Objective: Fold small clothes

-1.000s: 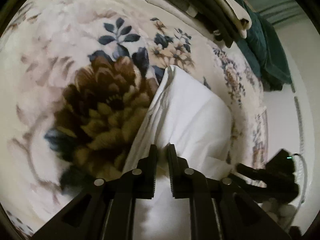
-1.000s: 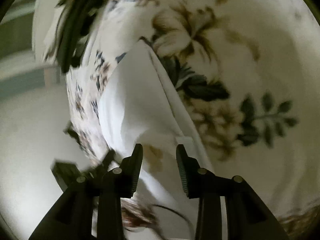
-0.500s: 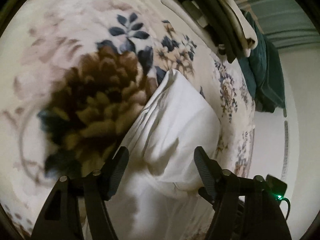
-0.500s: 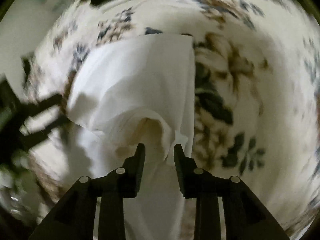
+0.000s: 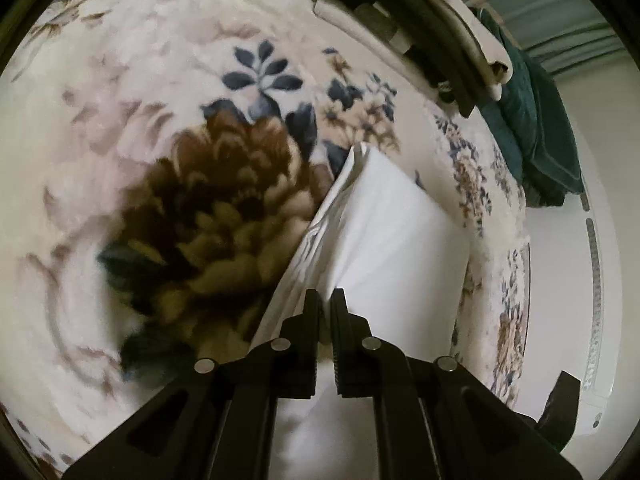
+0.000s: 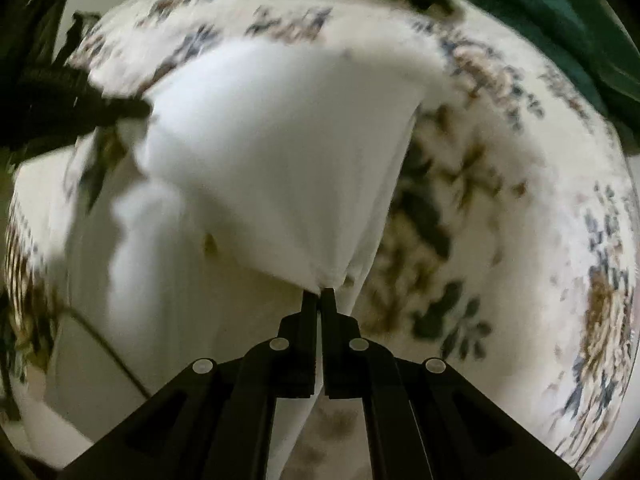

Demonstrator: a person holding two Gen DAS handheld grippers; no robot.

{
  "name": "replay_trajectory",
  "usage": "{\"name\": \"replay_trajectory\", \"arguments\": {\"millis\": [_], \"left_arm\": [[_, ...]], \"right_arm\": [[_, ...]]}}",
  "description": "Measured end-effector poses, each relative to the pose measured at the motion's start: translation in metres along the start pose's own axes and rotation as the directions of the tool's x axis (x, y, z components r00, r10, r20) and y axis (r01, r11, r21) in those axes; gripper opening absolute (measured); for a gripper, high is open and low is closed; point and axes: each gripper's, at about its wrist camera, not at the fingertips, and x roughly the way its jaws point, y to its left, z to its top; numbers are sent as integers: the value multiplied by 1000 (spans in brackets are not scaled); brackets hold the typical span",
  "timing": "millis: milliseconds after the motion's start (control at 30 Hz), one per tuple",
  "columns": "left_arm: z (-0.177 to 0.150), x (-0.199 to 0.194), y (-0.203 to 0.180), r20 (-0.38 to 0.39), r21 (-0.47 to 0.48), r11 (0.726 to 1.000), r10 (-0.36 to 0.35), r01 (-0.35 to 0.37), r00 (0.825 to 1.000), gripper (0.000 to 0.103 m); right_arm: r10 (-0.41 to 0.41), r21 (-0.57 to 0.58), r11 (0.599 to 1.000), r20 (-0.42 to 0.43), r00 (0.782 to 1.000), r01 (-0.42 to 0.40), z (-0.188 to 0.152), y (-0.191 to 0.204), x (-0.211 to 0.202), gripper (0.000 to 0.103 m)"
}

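**Pinching a white garment at two points above the floral blanket**

Pointing steeply downward, the left hand-held gripper (image 5: 326, 300) fills the bottom centre of the left wrist view, its two black fingers drawn together with only a thin slit between them. White cloth runs into that slit, so the jaws are clamped on the white garment (image 5: 384, 232). From there the garment stretches away toward the middle right of the frame as a long folded panel, its far corner lying on the floral blanket (image 5: 200, 208), just beside a large brown flower print.

In the right wrist view, which is smeared by motion, the right hand-held gripper (image 6: 319, 295) aims almost straight down at bottom centre. Its jaws are pressed together too, nipping a gathered tip of the same garment (image 6: 280, 152), which fans out upward and leftward across the middle of the frame.

A pile of folded clothes (image 5: 420, 28) sits in the upper right of the left wrist view, with dark green fabric (image 5: 536, 136) just beside it at the blanket's edge.
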Motion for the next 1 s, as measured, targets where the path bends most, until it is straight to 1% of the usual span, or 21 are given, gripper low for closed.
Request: {"name": "replay_trajectory", "arguments": {"millis": [67, 100, 133, 200, 233, 267, 300, 333, 367, 400, 433, 500, 533, 600, 633, 667, 733, 800, 900, 967, 1000], "left_arm": [[0, -1, 0, 0, 6, 1000, -4, 4, 1000, 4], [1, -2, 1, -6, 2, 1000, -14, 14, 1000, 5], [2, -1, 1, -12, -7, 1000, -18, 18, 1000, 8], [3, -3, 5, -24, -38, 999, -34, 33, 999, 9], [4, -4, 7, -34, -56, 998, -29, 27, 999, 16], [4, -7, 8, -32, -66, 998, -16, 14, 999, 18], [4, -12, 7, -16, -65, 998, -11, 10, 1000, 22], [3, -18, 4, 7, -51, 999, 0, 0, 1000, 22], [2, -22, 1, 27, -34, 999, 13, -12, 1000, 22], [1, -26, -3, 43, -14, 1000, 20, -19, 999, 22], [-1, -27, -8, 56, 5, 1000, 26, -26, 998, 22], [-2, -21, -17, 53, 38, 999, 22, -24, 998, 22], [-3, -15, -21, 40, 56, 998, 25, -27, 999, 22], [-7, -1, -24, 18, 90, 995, 33, -35, 999, 22], [-12, 7, -24, 6, 110, 992, 69, -69, 998, 22], [-16, 15, -20, -15, 120, 989, 92, -90, 996, 22], [-24, 23, -10, -40, 109, 990, 93, -88, 995, 22], [-28, 24, -3, -48, 93, 992, 86, -81, 995, 22], [-30, 17, 0, -46, 68, 995, 69, -66, 997, 22], [-32, 4, -2, -31, 72, 996, 57, -54, 998, 22], [-33, -9, -4, -17, 78, 996, 42, -41, 999, 22]], "right_arm": [[44, 14, 999, -75, 996, -43, -4, -5, 6, 2], [71, 46, 997, -90, 993, -67, -6, -11, 5, 2], [99, 89, 992, -93, 991, -91, -9, -18, 0, 3], [160, 205, 969, -87, 983, -140, -10, -38, -7, 3], [191, 298, 940, -63, 980, -164, -12, -53, -12, 3], [240, 398, 892, -18, 971, -214, -13, -70, -18, 3], [286, 465, 844, 30, 958, -267, -14, -82, -22, 3], [327, 536, 779, 94, 940, -325, -14, -96, -25, 4], [353, 576, 729, 148, 924, -371, -11, -104, -27, 4], [366, 598, 693, 189, 911, -403, -3, -110, -25, 4], [367, 597, 686, 210, 906, -416, 7, -111, -21, 4], [365, 564, 702, 240, 900, -435, 26, -105, -13, 4], [372, 540, 723, 223, 901, -431, 36, -97, -3, 3], [386, 506, 763, 143, 911, -402, 44, -78, 19, 3], [390, 493, 777, 112, 914, -392, 42, -72, 26, 3], [380, 474, 801, 69, 922, -366, 37, -63, 33, 3], [372, 451, 824, 23, 928, -342, 21, -53, 38, 4], [367, 438, 834, 11, 930, -334, 5, -47, 39, 4], [377, 442, 832, -5, 926, -336, -11, -48, 40, 4], [387, 452, 825, -13, 922, -340, -14, -50, 41, 3], [402, 473, 811, -22, 915, -345, -16, -54, 39, 4]]}}
